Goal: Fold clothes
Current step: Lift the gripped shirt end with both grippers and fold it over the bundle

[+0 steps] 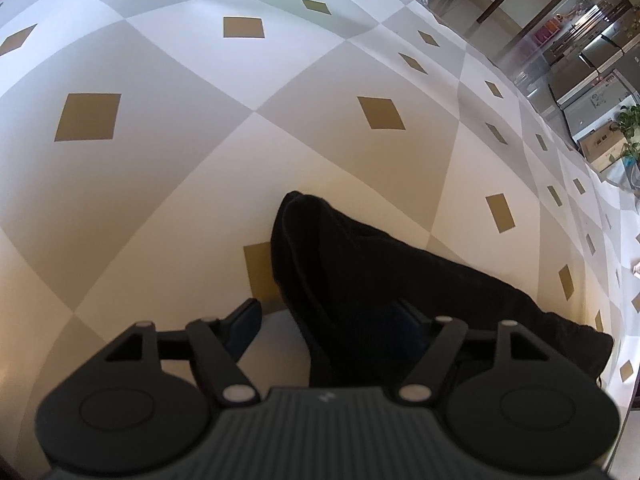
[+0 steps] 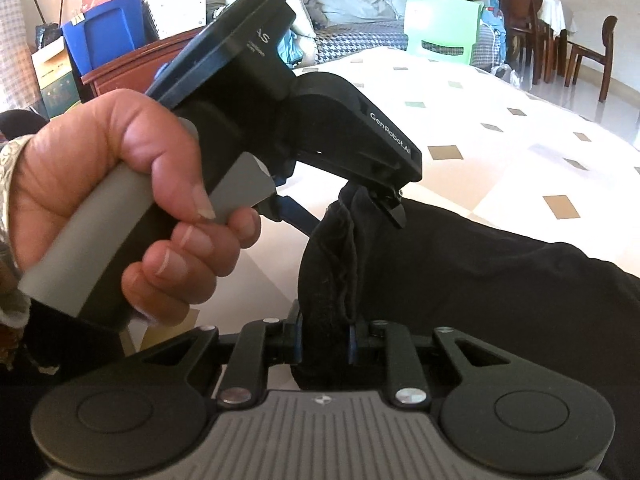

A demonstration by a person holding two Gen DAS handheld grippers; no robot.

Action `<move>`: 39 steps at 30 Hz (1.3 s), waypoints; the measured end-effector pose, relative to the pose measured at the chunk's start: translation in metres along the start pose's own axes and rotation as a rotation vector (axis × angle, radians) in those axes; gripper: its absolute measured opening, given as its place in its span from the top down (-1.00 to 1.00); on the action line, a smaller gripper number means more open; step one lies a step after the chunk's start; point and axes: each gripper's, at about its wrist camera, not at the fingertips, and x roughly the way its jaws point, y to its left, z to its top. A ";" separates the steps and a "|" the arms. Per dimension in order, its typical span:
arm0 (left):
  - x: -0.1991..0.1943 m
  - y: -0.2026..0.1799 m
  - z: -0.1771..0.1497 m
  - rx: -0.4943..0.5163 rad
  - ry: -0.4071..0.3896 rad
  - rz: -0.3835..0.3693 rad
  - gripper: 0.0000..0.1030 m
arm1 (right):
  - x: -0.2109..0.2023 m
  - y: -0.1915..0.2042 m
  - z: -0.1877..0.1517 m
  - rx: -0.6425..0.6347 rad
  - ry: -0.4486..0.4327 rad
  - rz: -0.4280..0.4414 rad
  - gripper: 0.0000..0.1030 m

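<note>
A black garment (image 1: pixel 360 280) lies partly on a table covered with a grey, white and gold diamond cloth (image 1: pixel 200 140). In the left wrist view my left gripper (image 1: pixel 332 320) is open; a raised fold of the garment sits between its fingers, against the right finger. In the right wrist view my right gripper (image 2: pixel 324 344) is shut on a bunched edge of the black garment (image 2: pixel 480 280) and holds it up off the table. The left gripper (image 2: pixel 360 196), held by a hand (image 2: pixel 120 200), hovers just beyond with its tips over the same fold.
The table's far edge (image 1: pixel 532 96) runs along the right in the left wrist view, with shelves and boxes beyond. In the right wrist view a green plastic chair (image 2: pixel 440 28), wooden chairs (image 2: pixel 588 52), a sofa and storage boxes (image 2: pixel 104 36) stand past the table.
</note>
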 end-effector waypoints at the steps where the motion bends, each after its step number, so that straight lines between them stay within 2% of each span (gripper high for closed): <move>1: 0.000 -0.001 0.000 0.005 -0.001 -0.003 -0.26 | 0.000 0.000 0.000 -0.003 -0.001 0.000 0.62; 4: 0.001 -0.004 -0.002 0.010 -0.001 -0.017 -0.04 | 0.001 0.000 -0.001 -0.007 -0.002 -0.004 0.62; 6: 0.002 -0.005 -0.002 0.010 -0.006 -0.014 0.30 | 0.004 0.001 -0.004 -0.008 -0.001 -0.007 0.62; 9: 0.003 -0.007 -0.004 0.026 -0.012 -0.009 0.65 | 0.003 0.004 -0.006 -0.008 0.000 -0.011 0.62; 12: 0.001 -0.015 -0.008 0.071 -0.034 0.007 0.81 | -0.002 0.006 -0.005 -0.011 -0.007 -0.019 0.62; 16: -0.006 -0.026 -0.014 0.120 -0.063 0.010 0.83 | -0.008 0.003 -0.003 0.000 -0.018 -0.041 0.62; 29: -0.034 -0.051 -0.016 0.131 -0.124 -0.019 0.83 | -0.044 -0.015 -0.001 0.054 -0.096 -0.105 0.62; 39: -0.048 -0.103 -0.016 0.203 -0.152 -0.025 0.83 | -0.080 -0.039 0.002 0.130 -0.182 -0.151 0.62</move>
